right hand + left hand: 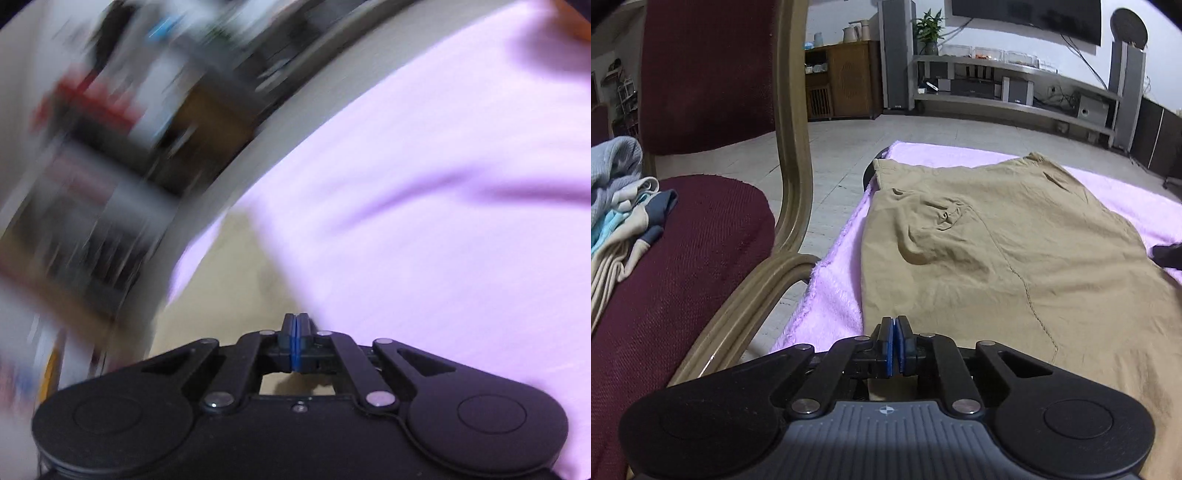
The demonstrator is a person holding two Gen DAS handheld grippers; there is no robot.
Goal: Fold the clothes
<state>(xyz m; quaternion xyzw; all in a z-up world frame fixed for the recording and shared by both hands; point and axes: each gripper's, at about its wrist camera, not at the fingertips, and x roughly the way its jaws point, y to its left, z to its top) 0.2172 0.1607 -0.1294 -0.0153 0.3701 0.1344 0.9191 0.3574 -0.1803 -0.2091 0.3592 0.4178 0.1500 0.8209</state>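
A khaki garment [997,251] lies spread flat on a pink fleece blanket [834,295]; a few wrinkles bunch near its far left part. My left gripper [895,332] hovers over the garment's near edge, its blue pads pressed together with no cloth showing between them. The right wrist view is heavily motion-blurred. There my right gripper [295,328] is shut too, over a patch of the khaki garment [240,295] beside the pink blanket [443,221]. A dark shape [1167,254] pokes in at the garment's right edge.
A maroon chair [683,258] with a gold frame [794,147] stands close on the left, holding a pile of other clothes [617,206]. Beyond the blanket are tiled floor [842,147], a TV shelf [1015,92], speakers and a wooden cabinet [846,81].
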